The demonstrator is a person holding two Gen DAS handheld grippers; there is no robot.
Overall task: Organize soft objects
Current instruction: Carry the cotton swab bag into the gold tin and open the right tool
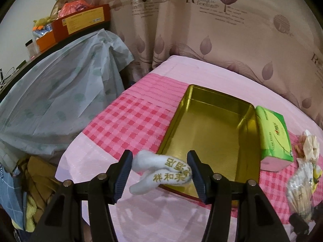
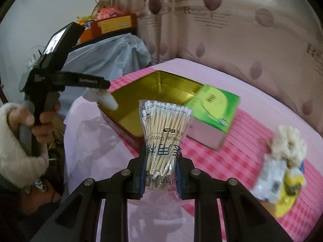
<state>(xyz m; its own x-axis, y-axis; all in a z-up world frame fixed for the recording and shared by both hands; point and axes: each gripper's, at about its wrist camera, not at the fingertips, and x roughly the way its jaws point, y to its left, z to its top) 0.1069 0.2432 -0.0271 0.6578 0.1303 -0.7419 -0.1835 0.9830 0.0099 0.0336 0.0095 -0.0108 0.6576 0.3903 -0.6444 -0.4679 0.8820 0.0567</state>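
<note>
An open gold tin box lies on the pink bed; it also shows in the right wrist view. My left gripper is open, with a folded white cloth with gold characters between its fingers, hanging over the tin's near rim. The cloth touches the right finger and stands apart from the left one. My right gripper is shut on a clear bag of cotton swabs and holds it upright above the bed, in front of the tin. The left gripper with the cloth also shows there.
A green tissue pack lies against the tin's right side. A cream scrunchie and a yellow and white packet lie at the right. A covered table with boxes stands left. A curtain hangs behind.
</note>
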